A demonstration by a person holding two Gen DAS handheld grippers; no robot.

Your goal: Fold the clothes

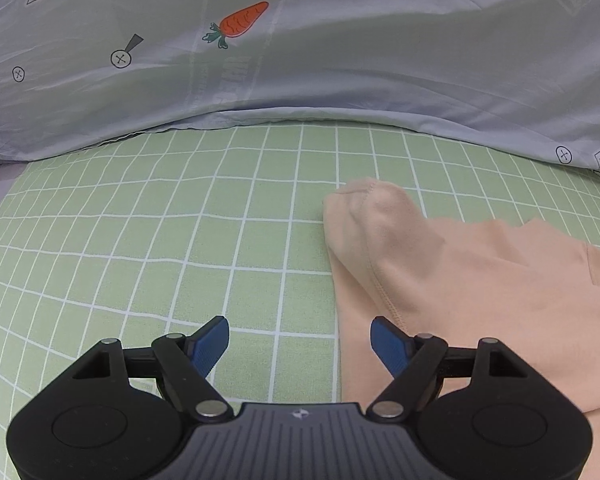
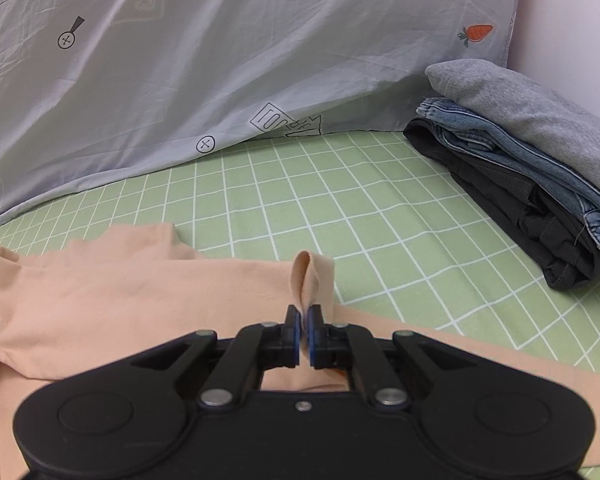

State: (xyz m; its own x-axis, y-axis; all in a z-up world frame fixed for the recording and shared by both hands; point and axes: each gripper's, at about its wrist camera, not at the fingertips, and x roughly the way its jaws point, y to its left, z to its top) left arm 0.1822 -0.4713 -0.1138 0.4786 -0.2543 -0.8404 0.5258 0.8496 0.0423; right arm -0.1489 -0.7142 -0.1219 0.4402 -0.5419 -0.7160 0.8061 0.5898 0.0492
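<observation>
Right tool (image 2: 304,334) pinches peach garment (image 2: 140,292); left tool (image 1: 300,346) gapes, empty.

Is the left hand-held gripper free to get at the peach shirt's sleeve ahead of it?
Probably yes. The left hand-held gripper is open and holds nothing, and only bare green sheet lies between it and the sleeve.

A bedroom: checked bedsheet (image 2: 340,208), printed quilt (image 2: 220,60), stacked clothes (image 2: 540,152)
</observation>
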